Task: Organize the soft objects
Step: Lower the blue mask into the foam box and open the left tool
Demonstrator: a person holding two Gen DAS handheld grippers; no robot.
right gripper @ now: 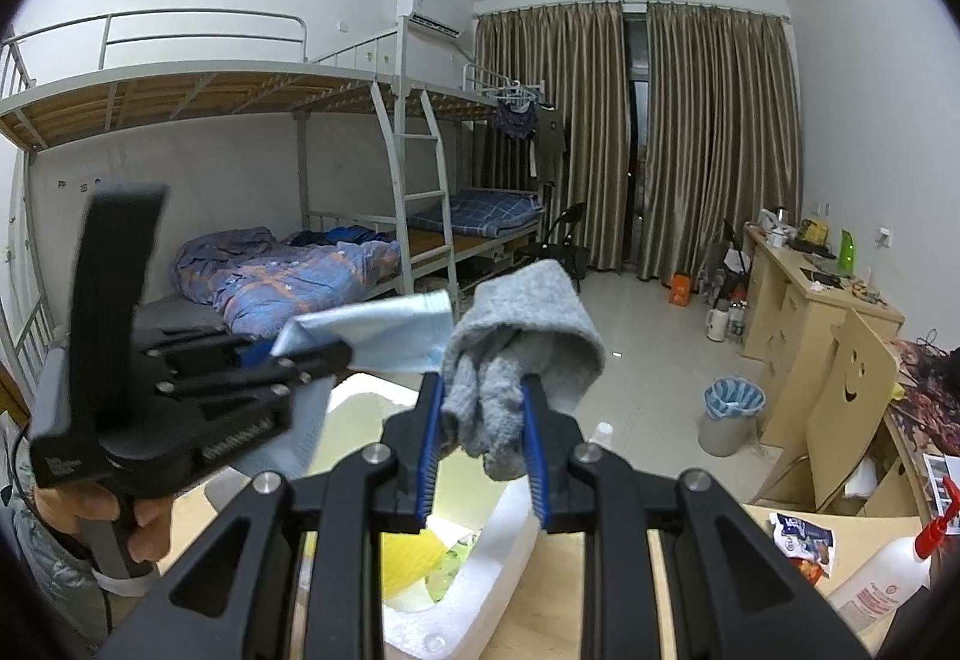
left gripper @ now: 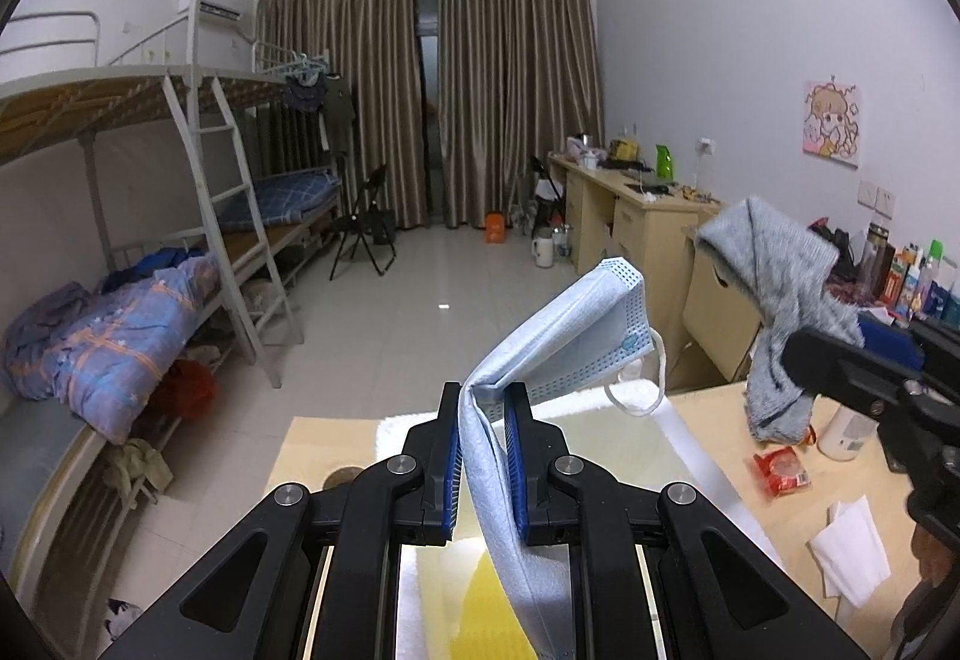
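Note:
My left gripper (left gripper: 483, 402) is shut on a light blue face mask (left gripper: 576, 336), which sticks up to the right and hangs down between the pads. In the right wrist view that gripper (right gripper: 336, 354) shows at the left, held by a hand, with the mask (right gripper: 384, 330) in it. My right gripper (right gripper: 483, 390) is shut on a grey knitted sock (right gripper: 522, 336), bunched between its blue pads. The sock (left gripper: 774, 300) also appears at the right of the left wrist view. Both hang above a white foam box (right gripper: 468, 588) on the wooden table (left gripper: 774, 480).
A yellow sponge (right gripper: 408, 552) lies inside the box. On the table are a red packet (left gripper: 780, 471), white tissues (left gripper: 852, 546), a white spray bottle (right gripper: 882, 576) and a snack wrapper (right gripper: 801, 534). Bunk beds (left gripper: 150, 300) stand left, desks (left gripper: 630, 204) right, a bin (right gripper: 732, 414) on the floor.

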